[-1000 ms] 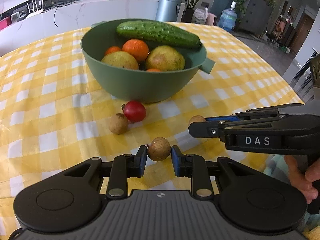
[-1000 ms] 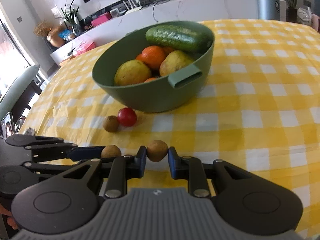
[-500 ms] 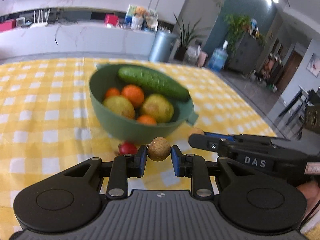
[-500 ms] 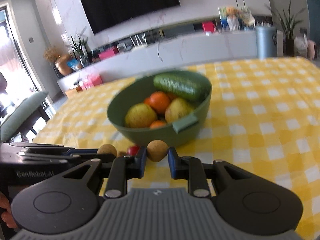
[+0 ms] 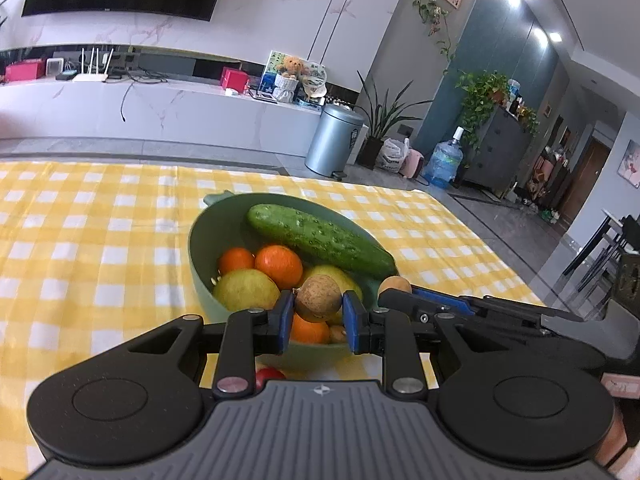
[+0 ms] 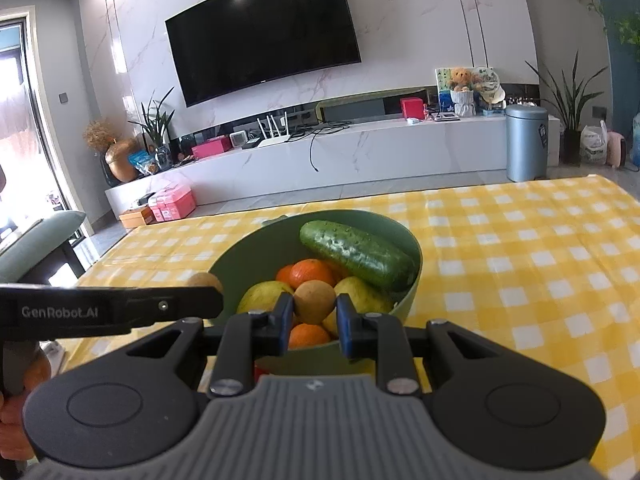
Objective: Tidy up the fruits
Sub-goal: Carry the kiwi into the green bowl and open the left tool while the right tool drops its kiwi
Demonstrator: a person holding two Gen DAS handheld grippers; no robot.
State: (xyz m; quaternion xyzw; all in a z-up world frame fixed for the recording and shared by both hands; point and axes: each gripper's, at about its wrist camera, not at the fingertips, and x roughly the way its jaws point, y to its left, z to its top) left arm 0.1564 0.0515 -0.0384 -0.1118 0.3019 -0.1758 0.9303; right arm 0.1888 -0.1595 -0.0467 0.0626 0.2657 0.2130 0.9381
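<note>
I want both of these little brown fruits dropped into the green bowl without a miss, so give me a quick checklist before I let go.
1. Left gripper clamped on its brown fruit: ok.
2. Right gripper clamped on its brown fruit: ok.
3. Green bowl upright on the table: ok.
4. Room inside, given the cucumber, oranges and pears: ok, though crowded.
5. Fruits directly above the bowl's opening: cannot tell.
6. Red fruit left outside the bowl: not ok.

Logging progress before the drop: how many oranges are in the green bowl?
3 visible: one at the back left, one beside it under the cucumber, one at the front behind the left hand-held gripper. More may be hidden underneath.
</note>
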